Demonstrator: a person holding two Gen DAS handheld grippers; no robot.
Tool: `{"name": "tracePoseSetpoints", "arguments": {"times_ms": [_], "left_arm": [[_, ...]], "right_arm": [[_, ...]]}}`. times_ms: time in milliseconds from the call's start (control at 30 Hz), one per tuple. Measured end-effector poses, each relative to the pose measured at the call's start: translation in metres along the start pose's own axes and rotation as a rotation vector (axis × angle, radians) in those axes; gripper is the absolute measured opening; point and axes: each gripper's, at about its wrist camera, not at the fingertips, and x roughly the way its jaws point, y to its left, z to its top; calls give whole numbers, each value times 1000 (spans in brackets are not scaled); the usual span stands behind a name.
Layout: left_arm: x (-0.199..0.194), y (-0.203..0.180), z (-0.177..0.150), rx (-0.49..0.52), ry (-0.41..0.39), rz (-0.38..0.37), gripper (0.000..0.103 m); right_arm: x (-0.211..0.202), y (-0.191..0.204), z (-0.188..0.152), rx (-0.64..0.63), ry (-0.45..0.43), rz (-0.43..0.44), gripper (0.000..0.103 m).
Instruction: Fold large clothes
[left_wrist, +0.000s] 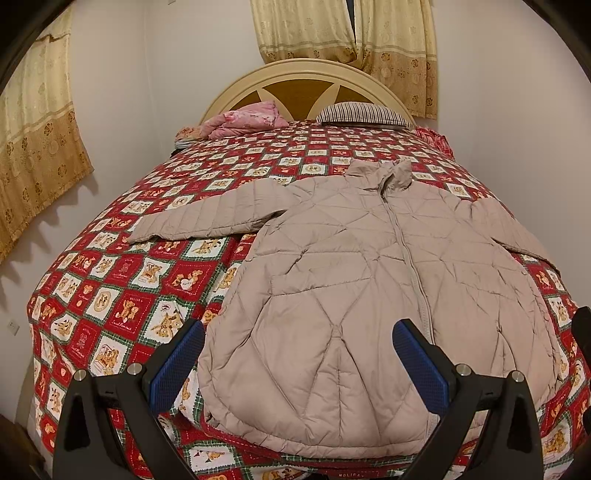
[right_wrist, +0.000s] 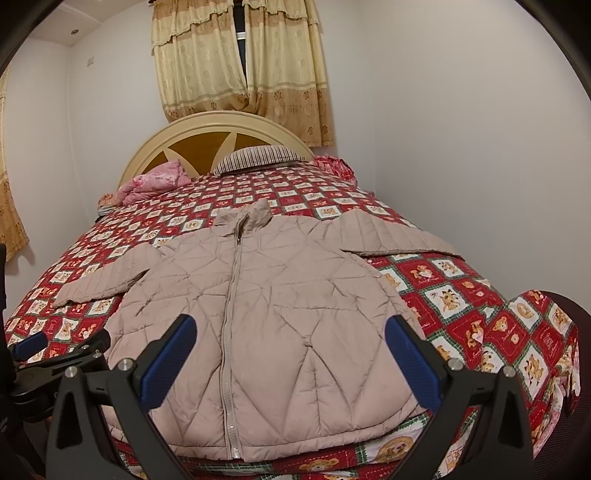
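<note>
1. Left gripper (left_wrist: 299, 343) hung spread wide, empty, above the jacket (left_wrist: 351, 295) — zipped, flat on the bed quilt (left_wrist: 110, 295).
2. Right gripper (right_wrist: 291, 343) likewise gaped empty; only its view caught the left gripper and the sleeve (right_wrist: 388, 236) reaching the bed's right edge.

A jacket (left_wrist: 354, 295) lies flat on the bed (left_wrist: 110, 295) near its foot, sleeves spread sideways, with a pillow (left_wrist: 364, 114) and bundled blanket (left_wrist: 247, 120) behind at the headboard (left_wrist: 295, 75).
</note>
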Motion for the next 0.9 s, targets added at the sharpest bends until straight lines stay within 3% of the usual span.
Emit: {"name": "tracePoseSetpoints", "arguments": {"times_ms": [733,900], "left_arm": [[4,0,0,8,10,-6,102],[18,-5,13,25,-5,-18,102]], "right_arm": [[1,2,-10,-1,9,0,103],[11,-3,-10,8,32,-9,103]]}}
